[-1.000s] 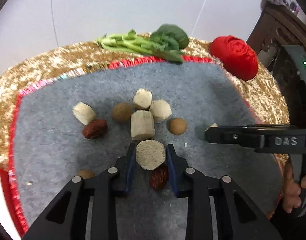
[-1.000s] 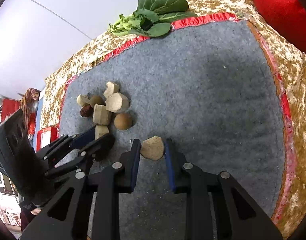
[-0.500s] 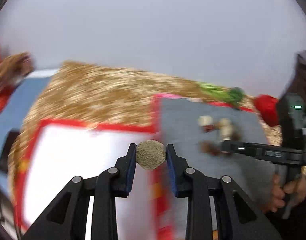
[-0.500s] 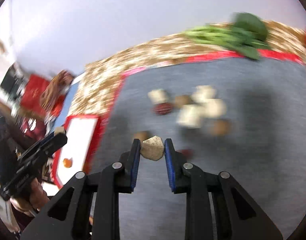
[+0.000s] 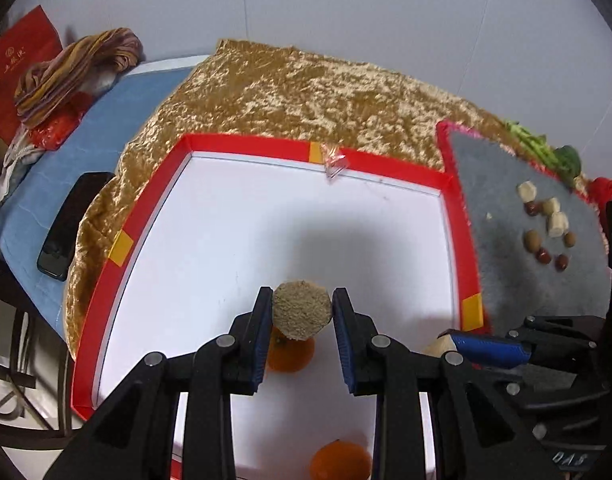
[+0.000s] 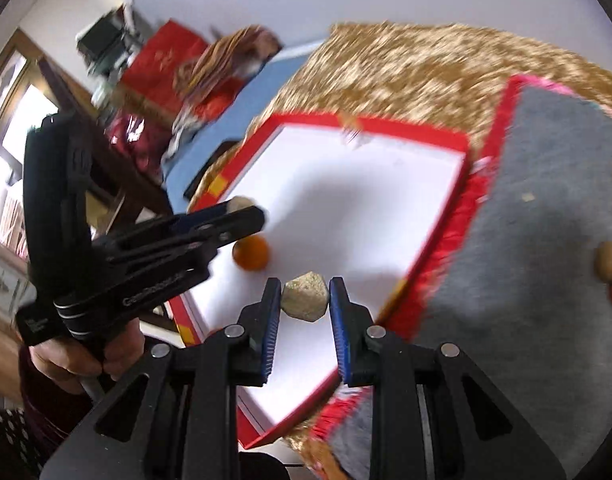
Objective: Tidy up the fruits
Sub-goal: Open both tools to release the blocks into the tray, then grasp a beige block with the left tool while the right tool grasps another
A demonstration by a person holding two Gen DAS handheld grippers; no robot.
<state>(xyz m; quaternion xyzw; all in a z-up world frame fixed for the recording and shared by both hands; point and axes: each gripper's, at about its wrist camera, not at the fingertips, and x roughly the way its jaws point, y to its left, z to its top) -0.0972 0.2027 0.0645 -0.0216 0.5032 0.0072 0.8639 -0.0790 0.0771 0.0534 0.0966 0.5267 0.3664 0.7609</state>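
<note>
My left gripper (image 5: 302, 312) is shut on a beige cut fruit chunk (image 5: 302, 309) and holds it above the white floor of a red-rimmed tray (image 5: 250, 146). Two oranges lie in the tray, one just under the chunk (image 5: 292, 354), one nearer (image 5: 339, 462). My right gripper (image 6: 306, 298) is shut on a second beige chunk (image 6: 306, 296), over the tray's near edge (image 6: 437, 232). It shows at the right in the left wrist view (image 5: 445, 346). Several chunks, red dates and brown round fruits (image 5: 547, 226) lie on the grey mat (image 5: 501, 208).
The gold cloth (image 5: 306, 92) covers the table. A black phone (image 5: 68, 224) lies on a blue surface at the left, beside a pile of cloth (image 5: 72, 68). Leafy greens (image 5: 545, 152) and a red object (image 5: 603, 190) sit beyond the mat.
Both grippers have lifted their chunks from the grey mat and swung left to the red-rimmed tray. The left one now hangs over the tray floor, the right over its near edge.
</note>
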